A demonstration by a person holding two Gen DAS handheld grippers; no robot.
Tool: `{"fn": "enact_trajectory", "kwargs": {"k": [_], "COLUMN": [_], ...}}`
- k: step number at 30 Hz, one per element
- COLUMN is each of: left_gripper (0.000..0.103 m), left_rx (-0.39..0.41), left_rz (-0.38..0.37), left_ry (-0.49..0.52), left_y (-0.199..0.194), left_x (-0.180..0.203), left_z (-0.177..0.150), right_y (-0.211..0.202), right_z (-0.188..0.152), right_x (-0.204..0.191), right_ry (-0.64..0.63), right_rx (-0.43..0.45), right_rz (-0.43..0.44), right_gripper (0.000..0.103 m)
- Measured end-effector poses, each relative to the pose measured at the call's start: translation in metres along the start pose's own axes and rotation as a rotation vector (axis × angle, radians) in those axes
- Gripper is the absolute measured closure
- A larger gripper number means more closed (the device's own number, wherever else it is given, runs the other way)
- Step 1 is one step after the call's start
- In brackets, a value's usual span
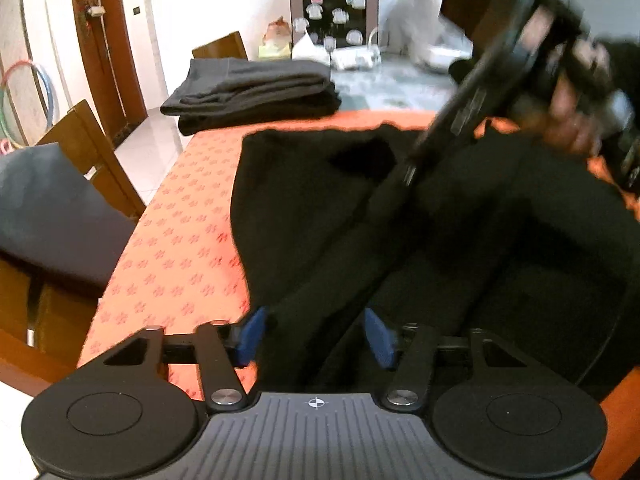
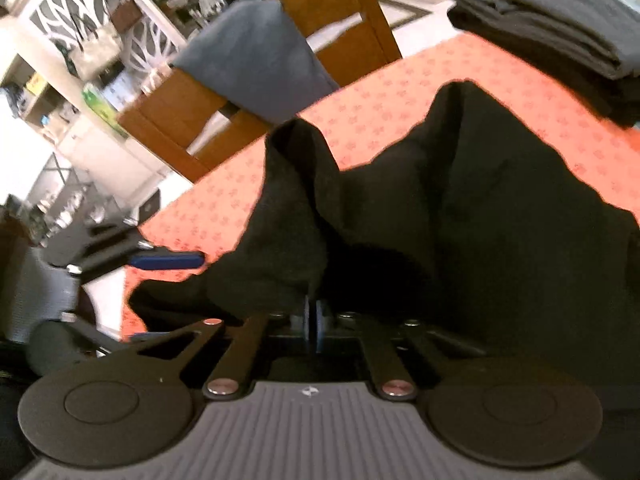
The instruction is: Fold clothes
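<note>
Pinching: right hand-held gripper (image 2: 313,326) clamped on black garment (image 2: 460,220)
Left hand-held gripper (image 1: 316,334): fingers apart, straddling garment fold
Desk (image 1: 180,240): orange cloth

**Garment mid-table, stack at the far corner**

The garment (image 1: 400,220) lies on the table (image 1: 180,220) — behind it, the folded stack (image 1: 256,92) sits at the far corner. A chair (image 1: 88,152) stands left of the table, cloth (image 1: 52,208) draped over it.

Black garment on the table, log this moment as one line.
right gripper shut on black garment | left gripper open around a fold | folded pile at far edge of table
</note>
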State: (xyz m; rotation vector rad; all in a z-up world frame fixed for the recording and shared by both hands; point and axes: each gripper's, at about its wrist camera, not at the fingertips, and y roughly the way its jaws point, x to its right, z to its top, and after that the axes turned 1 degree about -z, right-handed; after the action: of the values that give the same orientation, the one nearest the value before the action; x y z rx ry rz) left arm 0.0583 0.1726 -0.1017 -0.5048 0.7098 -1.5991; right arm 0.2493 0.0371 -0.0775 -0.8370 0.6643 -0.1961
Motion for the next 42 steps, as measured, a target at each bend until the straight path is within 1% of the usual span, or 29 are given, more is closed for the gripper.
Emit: {"fn": "enact_trajectory", "kwargs": {"k": [1, 2, 3, 5, 6, 10, 12, 13, 14, 16, 17, 19, 20, 21, 25, 28, 31, 32, 33, 35, 36, 38, 40, 41, 42], "left_gripper": [0.068, 0.075, 0.08, 0.083, 0.083, 0.083, 0.081, 0.081, 0.081, 0.077, 0.072, 0.065, 0.059, 0.057, 0.053, 0.053, 0.054, 0.065, 0.084, 0.096, 0.098, 0.099, 0.099, 0.099, 0.099], "left_rx": [-0.004, -0.008, -0.01, 0.01, 0.014, -0.018, -0.033, -0.037, -0.028, -0.006, 0.006, 0.031, 0.043, 0.054, 0.075, 0.087, 0.085, 0.084, 0.083, 0.083, 0.098, 0.121, 0.131, 0.133, 0.133], "left_rz": [0.01, 0.02, 0.03, 0.05, 0.06, 0.058, 0.052, 0.047, 0.04, 0.031, 0.028, 0.022, 0.019, 0.014, -0.047, -0.085, -0.098, -0.102, -0.107, -0.114, -0.112, -0.109, -0.114, -0.12, -0.126], "left_ry": [0.013, 0.027, 0.038, 0.041, 0.041, 0.02, 0.024, 0.029, 0.039, 0.065, 0.082, 0.114, 0.13, 0.145, 0.194, 0.254, 0.29, 0.302, 0.314, 0.334, 0.319, 0.275, 0.234, 0.214, 0.196], "left_y": [0.001, 0.001, 0.001, -0.006, -0.008, -0.01, -0.012, -0.013, -0.016, -0.02, -0.021, -0.023, -0.024, -0.024, -0.01, 0.003, 0.014, 0.017, 0.021, 0.027, 0.025, 0.02, 0.016, 0.015, 0.013], "left_x": [0.001, 0.002, 0.003, 0.0, -0.001, -0.008, -0.009, -0.009, -0.009, -0.005, -0.003, 0.003, 0.005, 0.008, 0.023, 0.037, 0.047, 0.05, 0.054, 0.06, 0.058, 0.053, 0.047, 0.044, 0.041], "left_z": [-0.001, -0.003, -0.004, -0.008, -0.01, -0.02, -0.024, -0.026, -0.026, -0.024, -0.022, -0.017, -0.014, -0.012, 0.001, 0.008, 0.008, 0.007, 0.007, 0.007, 0.007, 0.009, 0.012, 0.014, 0.016], "right_y": [-0.005, -0.011, -0.019, -0.024, -0.025, -0.03, -0.032, -0.033, -0.034, -0.036, -0.038, -0.04, -0.041, -0.044, -0.044, -0.034, -0.02, -0.016, -0.012, -0.003, 0.002, 0.009, 0.015, 0.016, 0.018], "right_z": [-0.001, -0.003, -0.004, -0.009, -0.012, -0.024, -0.03, -0.033, -0.036, -0.042, -0.045, -0.051, -0.054, -0.053, -0.038, -0.032, -0.028, -0.027, -0.026, -0.027, -0.027, -0.029, -0.031, -0.033, -0.034], "right_x": [-0.001, -0.003, -0.007, -0.011, -0.013, -0.018, -0.021, -0.022, -0.024, -0.027, -0.028, -0.031, -0.032, -0.032, -0.028, -0.024, -0.024, -0.024, -0.024, -0.024, -0.024, -0.022, -0.019, -0.018, -0.016], "right_ry": [0.004, 0.002, -0.008, -0.029, -0.04, -0.084, -0.106, -0.117, -0.128, -0.15, -0.161, -0.183, -0.194, -0.21, -0.293, -0.351, -0.422, -0.445, -0.468, -0.502, -0.517, -0.546, -0.574, -0.589, -0.603], "right_rx": [0.008, 0.025, 0.049, 0.058, 0.056, 0.048, 0.044, 0.042, 0.04, 0.036, 0.034, 0.03, 0.028, 0.035, 0.042, 0.02, -0.016, -0.029, -0.042, -0.056, -0.061, -0.071, -0.08, -0.083, -0.085], "right_rz": [0.014, 0.031, 0.049, 0.042, 0.032, -0.011, -0.032, -0.043, -0.054, -0.075, -0.086, -0.107, -0.118, -0.142, -0.25, -0.274, -0.291, -0.299, -0.306, -0.318, -0.324, -0.341, -0.364, -0.381, -0.397], "right_gripper": [0.099, 0.1, 0.1, 0.1, 0.1, 0.1, 0.098, 0.095, 0.094, 0.094, 0.093, 0.083, 0.081, 0.079, 0.074, 0.07, 0.067, 0.067, 0.067, 0.066, 0.065, 0.065, 0.066, 0.07, 0.089]}}
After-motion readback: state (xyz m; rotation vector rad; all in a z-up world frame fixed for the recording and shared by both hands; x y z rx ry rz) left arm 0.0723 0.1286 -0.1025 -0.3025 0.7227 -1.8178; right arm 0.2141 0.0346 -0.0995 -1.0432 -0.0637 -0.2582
